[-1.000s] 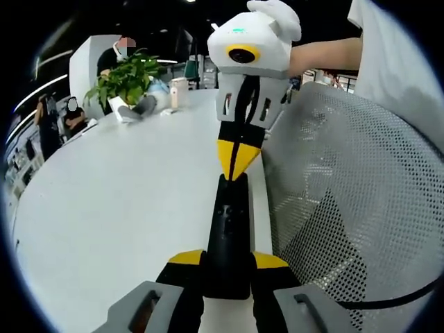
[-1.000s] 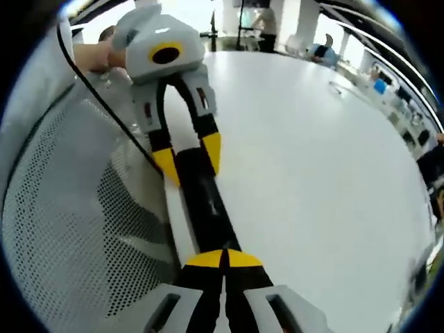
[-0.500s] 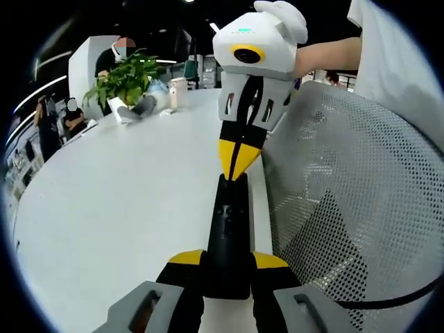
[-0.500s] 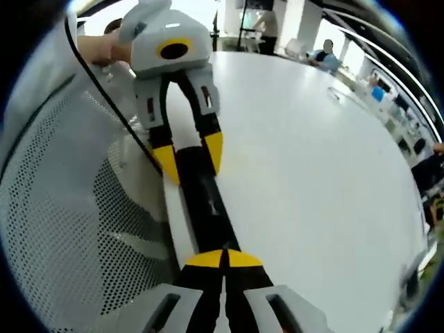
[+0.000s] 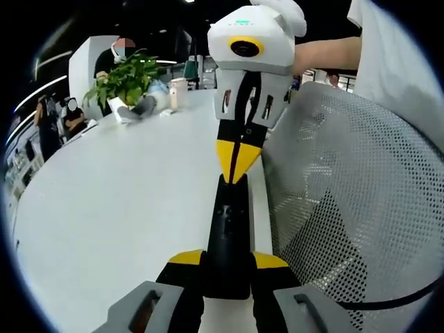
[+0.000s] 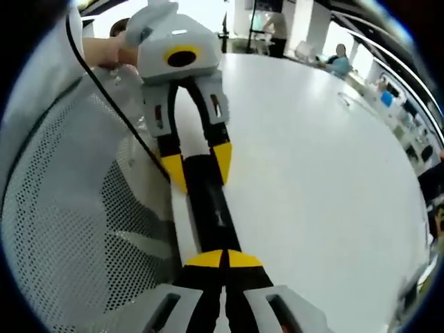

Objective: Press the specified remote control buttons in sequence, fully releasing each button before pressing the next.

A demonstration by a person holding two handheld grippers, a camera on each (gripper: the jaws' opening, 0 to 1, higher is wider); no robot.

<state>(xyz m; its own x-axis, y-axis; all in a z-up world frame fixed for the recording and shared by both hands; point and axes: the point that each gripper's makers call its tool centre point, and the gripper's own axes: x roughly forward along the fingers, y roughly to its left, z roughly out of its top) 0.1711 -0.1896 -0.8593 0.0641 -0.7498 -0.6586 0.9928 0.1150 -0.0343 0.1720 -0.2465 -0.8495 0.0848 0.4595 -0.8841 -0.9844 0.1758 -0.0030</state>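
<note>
A slim black remote (image 5: 229,229) lies along the edge of the white table (image 5: 118,208). My left gripper (image 5: 229,261) is shut on its near end, one yellow-tipped jaw on each side. In the right gripper view the left gripper (image 6: 198,167) clamps the far end of the remote (image 6: 210,208). My right gripper (image 6: 223,260) is shut, its yellow tips pressed together and resting on the remote's top face. Seen from the left gripper view, the right gripper (image 5: 234,165) comes down from above onto the remote's far end, held by a person's hand (image 5: 326,54).
A grey mesh chair back (image 5: 354,201) stands right beside the table edge and the remote. A potted plant (image 5: 126,80) and a cup (image 5: 178,91) sit at the table's far end. Several people are in the background. The wide table top spreads to the remote's other side.
The right gripper has tilted a little, its body rising while its shut tips stay on the remote. The right view has shifted slightly toward the left gripper. The remote and left gripper hold still.
</note>
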